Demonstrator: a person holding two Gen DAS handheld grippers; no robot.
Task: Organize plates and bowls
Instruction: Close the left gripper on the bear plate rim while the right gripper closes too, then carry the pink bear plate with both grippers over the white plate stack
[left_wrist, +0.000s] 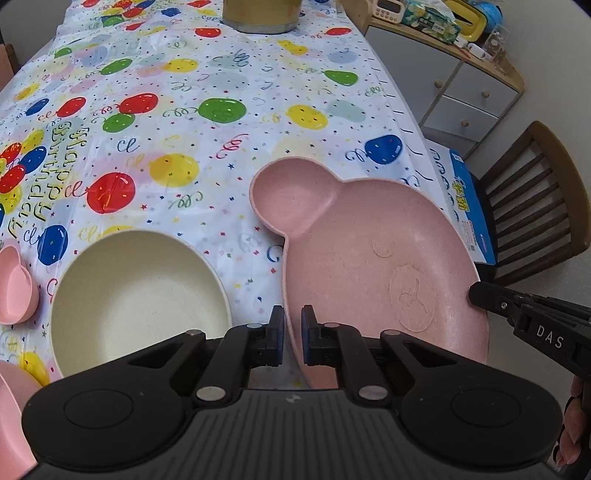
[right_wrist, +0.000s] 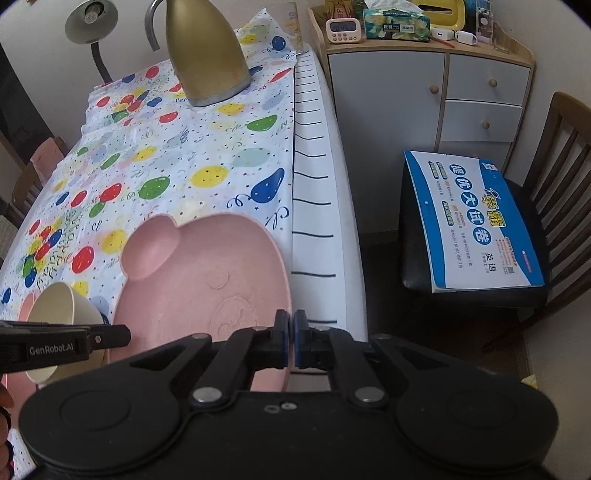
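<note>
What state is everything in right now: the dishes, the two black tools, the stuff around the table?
Pink bear plate: empty, gripped on both side rims.
Cream bowl: upright, empty.
Left tool: shut on the plate's rim.
Right tool: shut on the opposite rim.
Gold jug: standing upright.
Blue booklet: lying flat on the chair.
Cabinet drawers: closed.

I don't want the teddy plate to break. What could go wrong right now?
1. Each tool pinches only the thin rim of the pink bear plate, left tool on one side, right tool on the other. If lifted unevenly, it may slip out.
2. The plate sits near the table edge, so a slip might drop it to the floor.
3. The cream bowl stands close beside it and might get bumped.
</note>
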